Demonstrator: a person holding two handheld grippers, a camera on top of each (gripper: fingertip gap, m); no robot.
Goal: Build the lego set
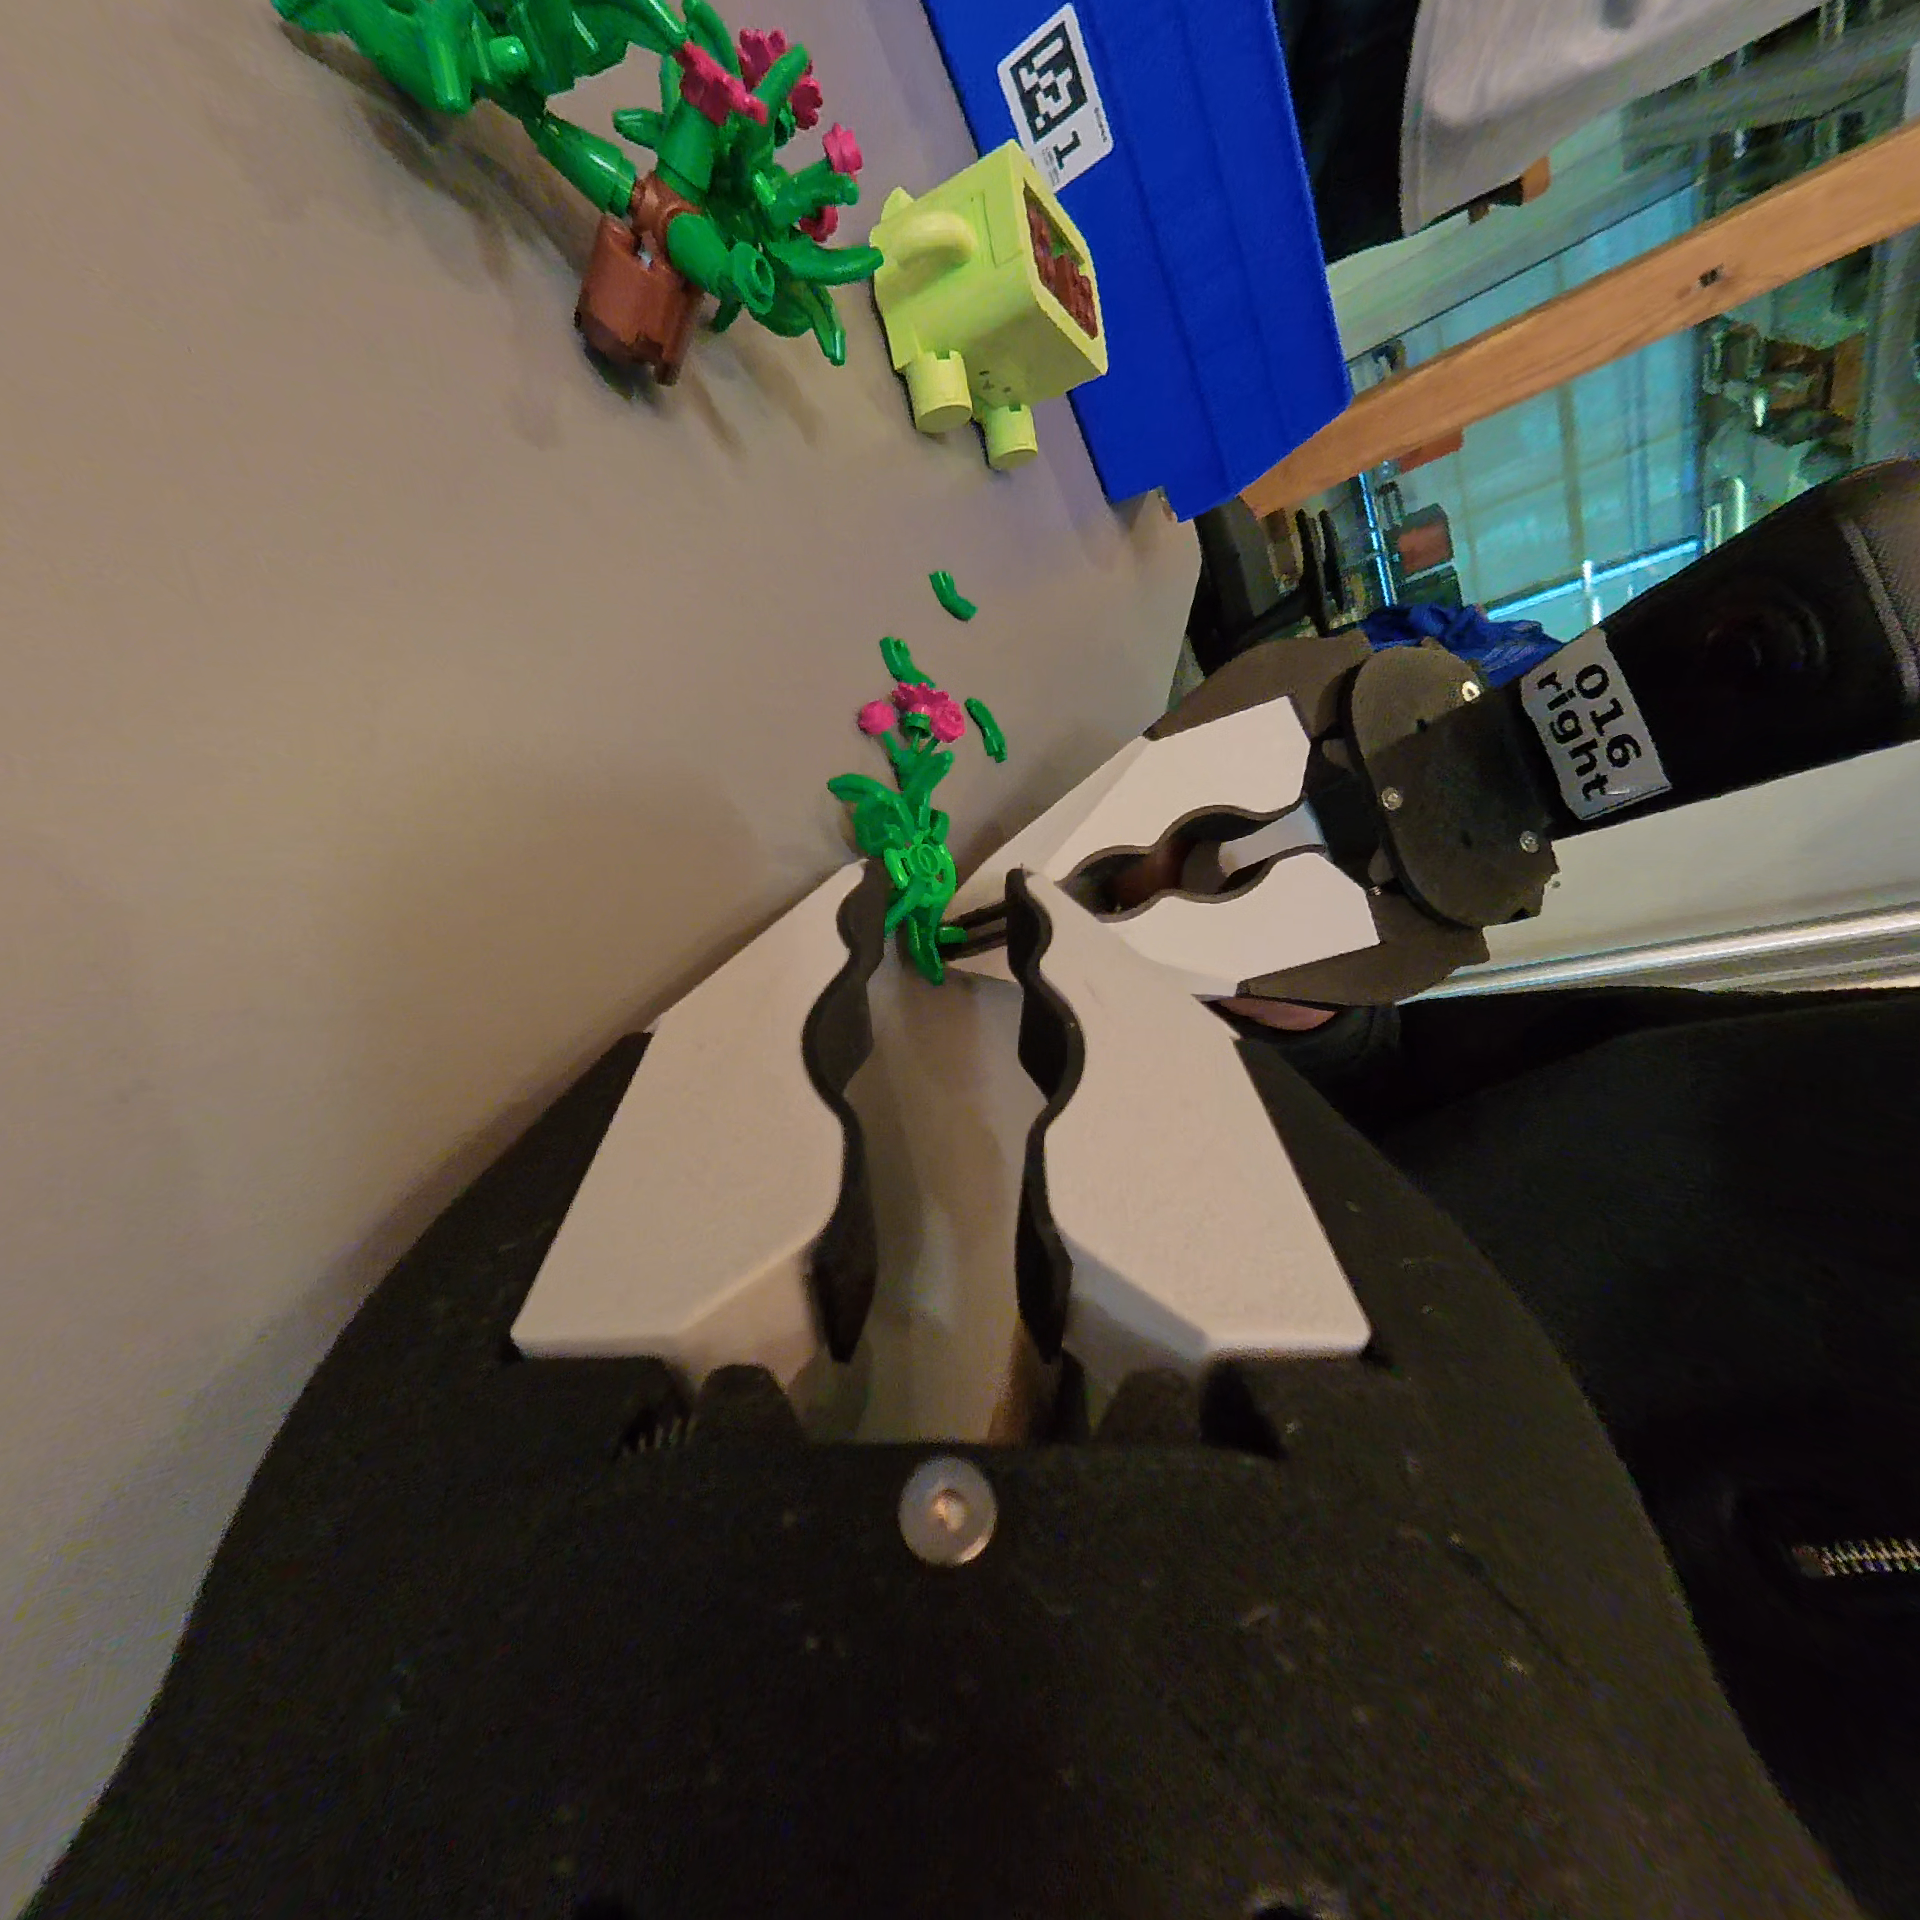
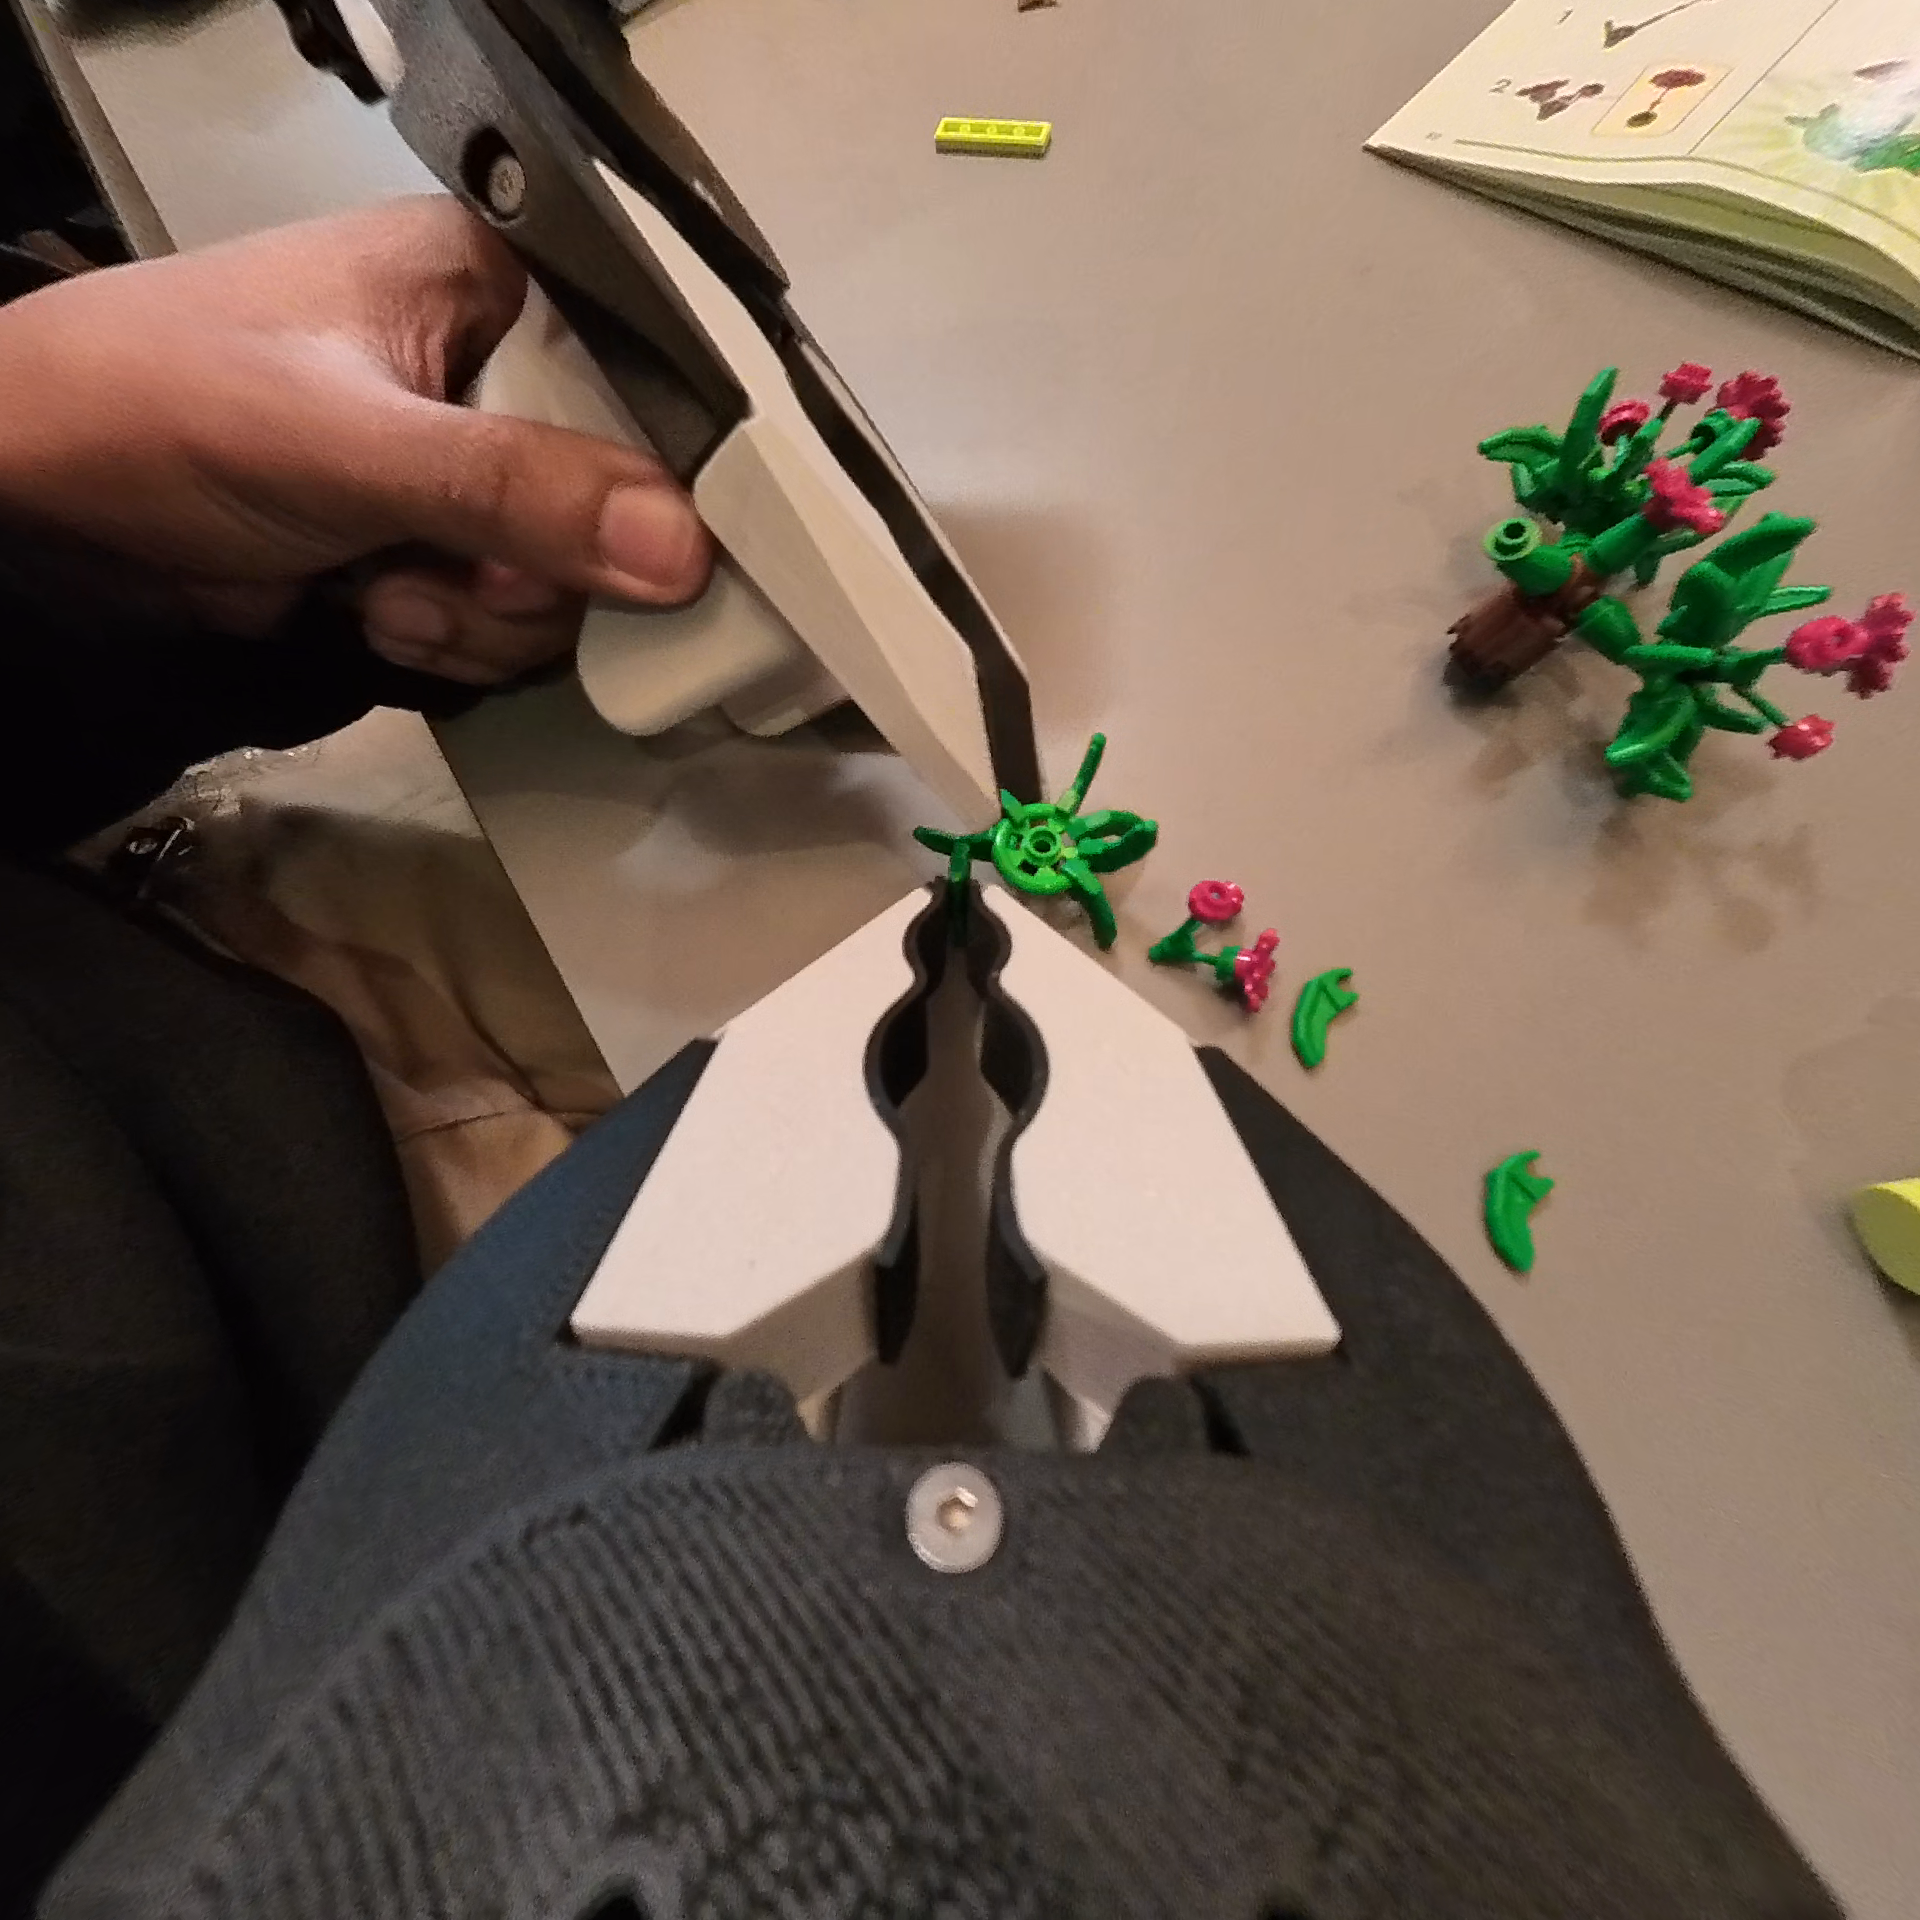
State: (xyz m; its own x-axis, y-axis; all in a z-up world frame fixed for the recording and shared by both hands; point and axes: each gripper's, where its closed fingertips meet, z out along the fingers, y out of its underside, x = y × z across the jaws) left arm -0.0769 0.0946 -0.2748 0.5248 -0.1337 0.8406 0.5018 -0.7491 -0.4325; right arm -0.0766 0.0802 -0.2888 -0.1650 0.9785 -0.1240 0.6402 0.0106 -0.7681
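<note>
Green leaf piece (image 2: 1044,847) pinched by right tool (image 2: 961,894); left tool (image 1: 935,914) released, booklet (image 2: 1704,156) right-view only.

Seen from the right wrist view: the leaf rosette (image 2: 1042,847) lies on the table (image 2: 1247,312) at centre, just beyond the right gripper (image 2: 956,904) tips. The left gripper (image 2: 997,790) enters from 11 o'clock, tips at the rosette. A flower sprig (image 2: 1221,940) lies just beside the rosette at 4 o'clock, with two loose leaves (image 2: 1320,1013) farther along that line. The plant assembly (image 2: 1662,582) lies on its side at 2 o'clock, well apart. The booklet (image 2: 1704,156) sits at 1 o'clock, the flat plate (image 2: 992,135) at 12.
</note>
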